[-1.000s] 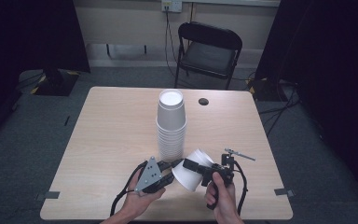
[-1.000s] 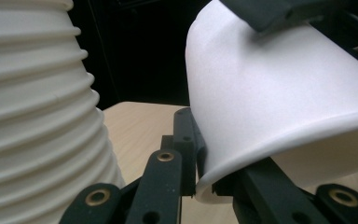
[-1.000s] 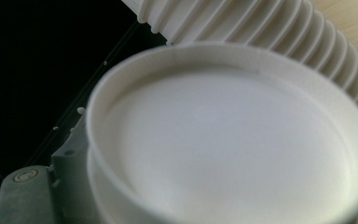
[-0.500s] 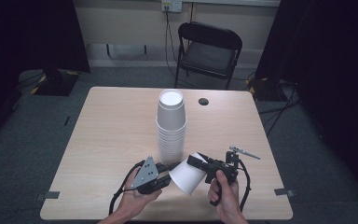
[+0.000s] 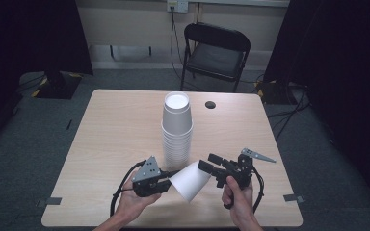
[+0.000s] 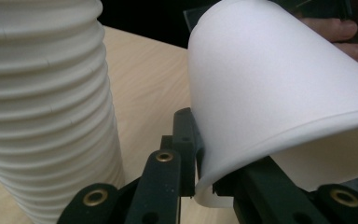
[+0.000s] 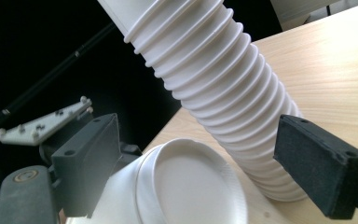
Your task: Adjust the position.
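High view: a tall stack of white foam cups (image 5: 177, 129) stands upside down near the middle of the light wood bench (image 5: 111, 134). In front of it, near the bench's near edge, a single white foam cup (image 5: 189, 180) is held on its side between the two hands, off the bench top. The left claw (image 5: 166, 179) grips the cup at its wide rim end; the right claw (image 5: 206, 166) sits at the cup's narrow base end. A small dark disc (image 5: 210, 104) lies on the bench behind the stack. A black folding chair (image 5: 215, 53) stands beyond the far edge.

Left gripper view: the jaws are closed on the rim wall of the single cup (image 6: 279, 93), one jaw outside the wall and one inside the mouth, pads pressing the foam. The stack (image 6: 42, 102) stands just beside it at the left, ribbed rims showing. Fingers (image 6: 340, 37) of the other hand show past the cup, upper right.

Right gripper view: the jaws stand wide apart, one pad on each side of the cup's base (image 7: 191, 186). The left pad is at the cup's side wall; whether it touches I cannot tell. The right pad is clear of the cup. The stack (image 7: 223, 88) rises slantwise behind. The grey plate (image 7: 44, 121) of the left claw shows at left
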